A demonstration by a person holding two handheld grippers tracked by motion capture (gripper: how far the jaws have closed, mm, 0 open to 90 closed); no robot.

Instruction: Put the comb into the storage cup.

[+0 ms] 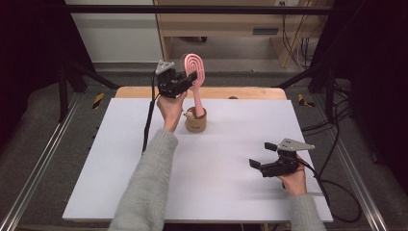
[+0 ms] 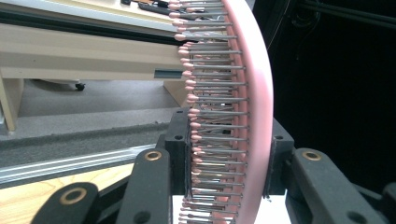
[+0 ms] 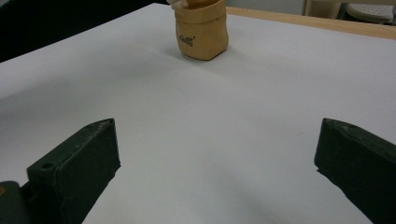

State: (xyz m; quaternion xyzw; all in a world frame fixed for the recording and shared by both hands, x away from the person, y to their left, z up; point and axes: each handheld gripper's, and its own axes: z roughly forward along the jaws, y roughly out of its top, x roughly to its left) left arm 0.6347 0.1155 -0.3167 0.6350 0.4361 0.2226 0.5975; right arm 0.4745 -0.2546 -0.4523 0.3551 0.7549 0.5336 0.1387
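Jaws of the left gripper (image 1: 188, 78) are clamping the head of a pink hairbrush (image 1: 195, 72), pressing on it from both sides, bristles facing one jaw in the left gripper view (image 2: 219, 112). Raised above the far part of the white tabletop (image 1: 144, 168), the hairbrush is standing nearly upright with its handle reaching down into a small tan pouch (image 1: 196, 121). Well apart, the right gripper (image 1: 262, 155) is resting near the tabletop's right edge, its jaws standing wide apart around nothing, facing the pouch (image 3: 201, 32).
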